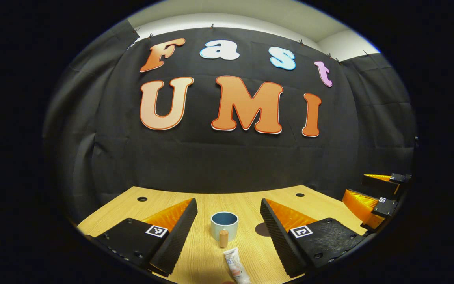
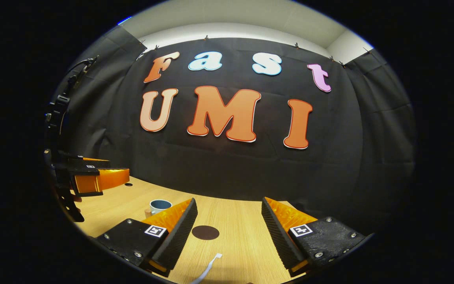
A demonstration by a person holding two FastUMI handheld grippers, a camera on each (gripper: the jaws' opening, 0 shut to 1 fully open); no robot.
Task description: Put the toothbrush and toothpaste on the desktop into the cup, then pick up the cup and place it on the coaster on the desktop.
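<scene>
A pale blue cup [image 1: 224,225] with a wooden handle stands upright on the wooden desk, straight ahead between the fingers of my left gripper [image 1: 229,227], which is open and holds nothing. The toothpaste tube [image 1: 236,266] lies flat just in front of the cup, nearer to me. In the right gripper view a dark round coaster [image 2: 205,232] lies on the desk between the spread fingers of my open right gripper [image 2: 229,228]. A white toothbrush [image 2: 207,269] lies near the bottom edge. The cup [image 2: 159,206] sits farther left.
The wooden desk [image 1: 246,205] has two small round holes near its back edge. The black cloth wall rises right behind it. My right gripper [image 1: 380,197] hangs at the right edge of the left gripper view; my left gripper [image 2: 93,177] hangs at the left of the right gripper view.
</scene>
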